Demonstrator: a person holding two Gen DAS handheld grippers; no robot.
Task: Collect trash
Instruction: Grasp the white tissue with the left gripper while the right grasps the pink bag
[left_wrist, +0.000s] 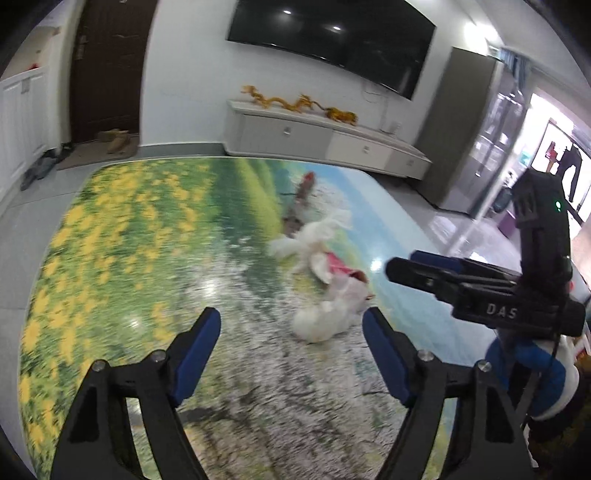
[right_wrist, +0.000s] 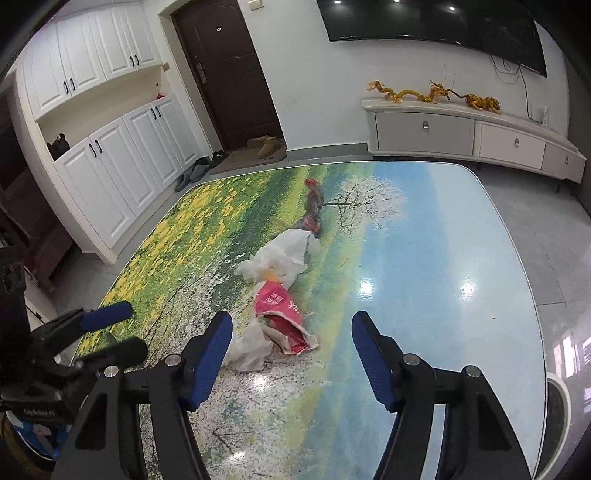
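Blue-padded fingers of the left gripper (left_wrist: 291, 325) frame the near edge of a glossy table (right_wrist: 424, 236) printed with a meadow, a blossoming tree and sky; the jaws stand well apart and hold nothing, with only the tabletop between them. Just off the inner side of its right-hand finger, a crumpled white wrapper (left_wrist: 325, 321) lies on the table, close to the pad; the blur leaves contact unclear.

Trash runs in a line up the middle of the table. Nearest the grippers is that white wrapper (right_wrist: 248, 349), which in the right wrist view sits against the left-hand finger of the right gripper (right_wrist: 291, 328). Beyond it, toward the far edge of the table, lies a torn red packet (right_wrist: 280, 308), then a white plastic bag (right_wrist: 286, 254), then a twisted reddish bag (right_wrist: 314, 210) at the foot of the printed tree.

Right of the wrapper, the right gripper hangs over the table with its jaws apart and empty, the red packet's near end lying between the two fingers, untouched by the right-hand one.

Behind the table stand white cupboards (right_wrist: 110, 158), a dark door (right_wrist: 229, 70) and a low TV cabinet (right_wrist: 461, 133) bearing golden dragon figures (right_wrist: 432, 94).
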